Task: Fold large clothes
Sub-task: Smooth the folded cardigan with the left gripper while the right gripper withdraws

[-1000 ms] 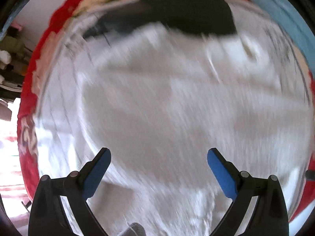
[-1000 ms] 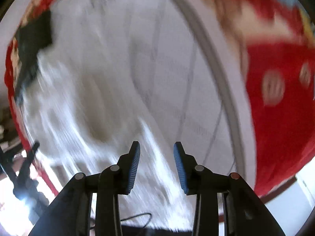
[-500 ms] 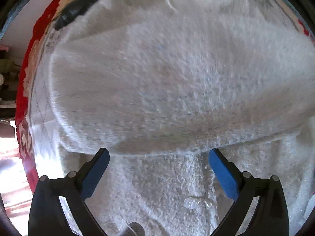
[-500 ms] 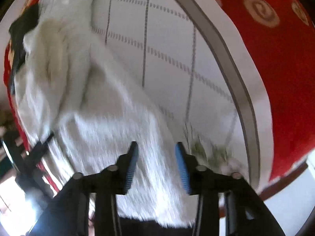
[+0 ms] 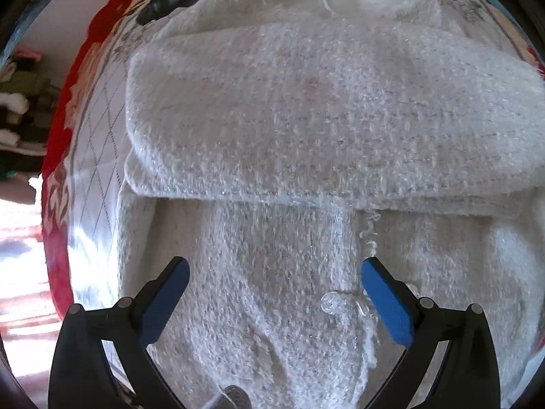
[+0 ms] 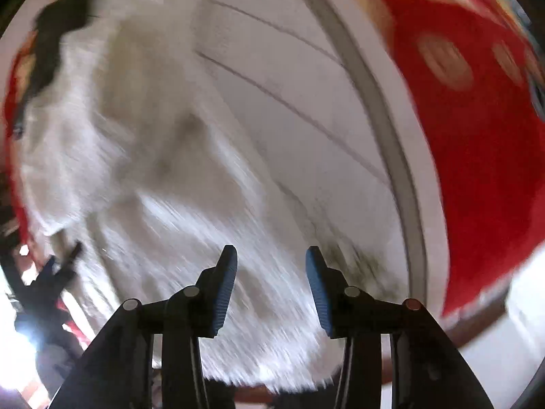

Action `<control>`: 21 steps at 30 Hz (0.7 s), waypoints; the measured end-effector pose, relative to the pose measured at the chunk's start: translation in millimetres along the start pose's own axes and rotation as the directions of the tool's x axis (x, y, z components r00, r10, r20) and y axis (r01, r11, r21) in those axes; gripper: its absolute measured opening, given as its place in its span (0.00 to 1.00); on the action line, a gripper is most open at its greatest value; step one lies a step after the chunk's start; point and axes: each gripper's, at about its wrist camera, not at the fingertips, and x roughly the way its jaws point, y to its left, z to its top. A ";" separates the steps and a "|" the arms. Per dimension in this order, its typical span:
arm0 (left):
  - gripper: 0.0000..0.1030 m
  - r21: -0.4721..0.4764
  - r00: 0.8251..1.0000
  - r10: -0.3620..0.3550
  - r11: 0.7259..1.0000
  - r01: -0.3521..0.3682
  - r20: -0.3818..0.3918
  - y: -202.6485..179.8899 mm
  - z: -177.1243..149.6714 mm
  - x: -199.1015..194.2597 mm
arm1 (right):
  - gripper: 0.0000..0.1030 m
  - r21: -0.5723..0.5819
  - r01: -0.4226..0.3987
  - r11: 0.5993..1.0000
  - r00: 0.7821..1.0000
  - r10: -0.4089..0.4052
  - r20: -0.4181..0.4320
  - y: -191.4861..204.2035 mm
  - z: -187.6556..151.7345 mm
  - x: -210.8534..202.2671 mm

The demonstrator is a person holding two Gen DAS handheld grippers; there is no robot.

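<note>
Pointing steeply down: left gripper (image 5: pixel 275 274), right gripper (image 6: pixel 270 266), over sweater (image 5: pixel 306 109).

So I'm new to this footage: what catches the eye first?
A fluffy white sweater fills the left wrist view, one part folded across the rest. The open left gripper hangs over it, empty. In the right wrist view, a red blanket borders the white checked sheet.
</note>
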 end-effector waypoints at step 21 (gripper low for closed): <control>1.00 -0.245 0.972 0.220 0.941 -0.235 -0.086 -82.2 -64.1 -65.2 | 0.32 -0.344 -0.232 0.910 0.916 0.085 -0.393 -60.0 25.3 33.0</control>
